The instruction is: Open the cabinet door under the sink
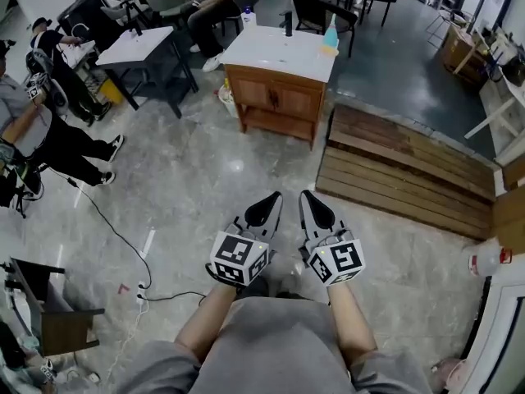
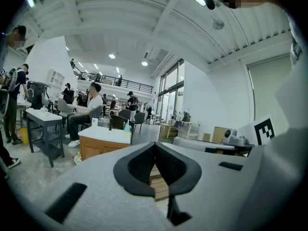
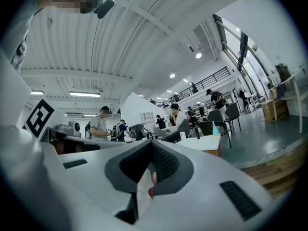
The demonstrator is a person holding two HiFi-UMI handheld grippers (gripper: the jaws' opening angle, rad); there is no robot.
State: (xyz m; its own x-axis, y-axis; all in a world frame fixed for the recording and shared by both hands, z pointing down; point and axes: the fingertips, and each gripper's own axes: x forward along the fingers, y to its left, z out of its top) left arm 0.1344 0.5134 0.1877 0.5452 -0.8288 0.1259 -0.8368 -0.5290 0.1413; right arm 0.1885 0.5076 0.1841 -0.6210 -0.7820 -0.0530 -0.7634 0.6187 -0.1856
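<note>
Grey floor (image 1: 197, 171); left tongs (image 1: 273, 197), right tongs (image 1: 308, 195) closed; cubes (image 1: 238, 258) carry square markers.

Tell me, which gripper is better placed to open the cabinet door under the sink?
Left, only just. Both are shut, empty and far away. In the head view the left gripper lines up with the cabinet doors; the right gripper sits nearer their right edge.

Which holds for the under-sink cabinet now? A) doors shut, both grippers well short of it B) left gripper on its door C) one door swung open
A: the cabinet has both doors flush, and a stretch of floor separates it from the left gripper and right gripper.
</note>
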